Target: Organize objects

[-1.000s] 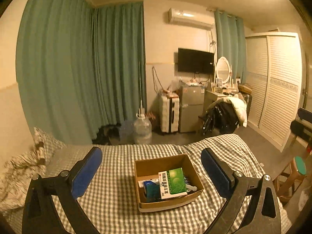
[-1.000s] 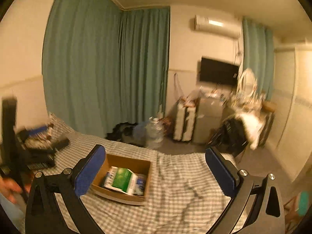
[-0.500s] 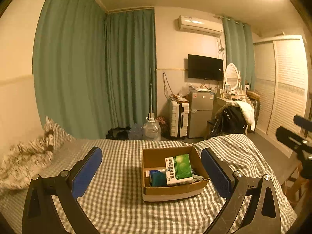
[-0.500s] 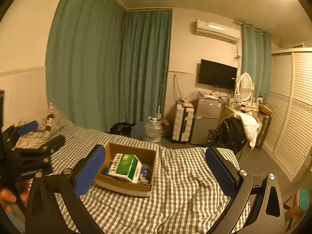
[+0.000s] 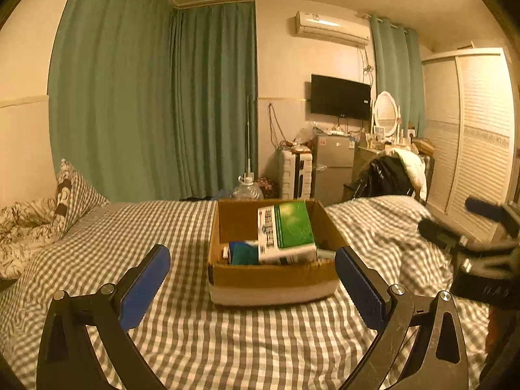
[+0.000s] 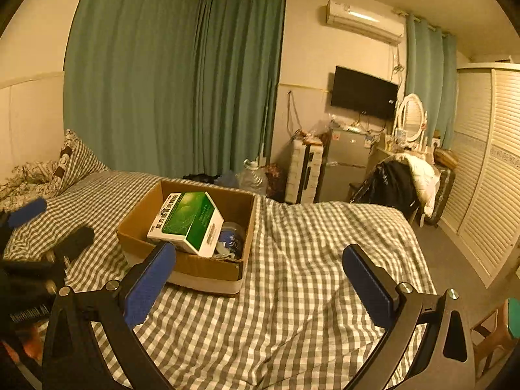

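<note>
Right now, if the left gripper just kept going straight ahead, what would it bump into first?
Most likely the cardboard box on the checked bed. The left gripper has its jaws wide open, and the box's near wall sits between them, straight ahead. Depth is hard to judge.

Grey-and-white checked sheet [image 5: 182, 227] across the bed. Brown cardboard box [image 5: 273, 276] with a white band along its base. Green-and-white carton [image 6: 187, 221] inside, beside a blue item [image 5: 243, 253]. Teal curtains [image 6: 175, 74] behind. Blue pads [image 5: 144, 287] on black gripper fingers.
</note>
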### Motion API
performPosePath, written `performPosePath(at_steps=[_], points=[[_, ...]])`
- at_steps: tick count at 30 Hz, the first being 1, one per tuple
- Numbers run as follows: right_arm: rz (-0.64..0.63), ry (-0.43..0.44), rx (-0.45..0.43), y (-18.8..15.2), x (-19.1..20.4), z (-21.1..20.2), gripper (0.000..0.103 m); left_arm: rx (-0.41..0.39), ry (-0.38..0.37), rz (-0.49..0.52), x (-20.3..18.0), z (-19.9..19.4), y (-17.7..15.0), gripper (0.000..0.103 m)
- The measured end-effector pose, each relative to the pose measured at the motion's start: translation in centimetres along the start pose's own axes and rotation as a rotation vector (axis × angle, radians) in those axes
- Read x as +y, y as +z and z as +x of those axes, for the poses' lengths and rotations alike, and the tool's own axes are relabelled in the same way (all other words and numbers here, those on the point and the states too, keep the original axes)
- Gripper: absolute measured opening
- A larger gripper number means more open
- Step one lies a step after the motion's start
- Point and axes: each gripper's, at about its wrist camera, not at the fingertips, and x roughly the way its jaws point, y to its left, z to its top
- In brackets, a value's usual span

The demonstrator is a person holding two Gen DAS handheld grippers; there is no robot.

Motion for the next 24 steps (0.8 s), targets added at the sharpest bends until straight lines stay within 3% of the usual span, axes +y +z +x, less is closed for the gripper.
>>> performPosePath(at_steps=[13, 24], points=[[0.061, 0.016, -0.01, -0.4, -1.0, -0.7, 0.103, 0.031, 0.023, -0.041, 0.9, -0.8, 0.1, 0.103], [0.067, 0.017, -0.007, -0.6, -1.1, -0.5, 0.103, 0.036, -0.004, -0.073, 0.9, -1.0, -0.2, 0.103]])
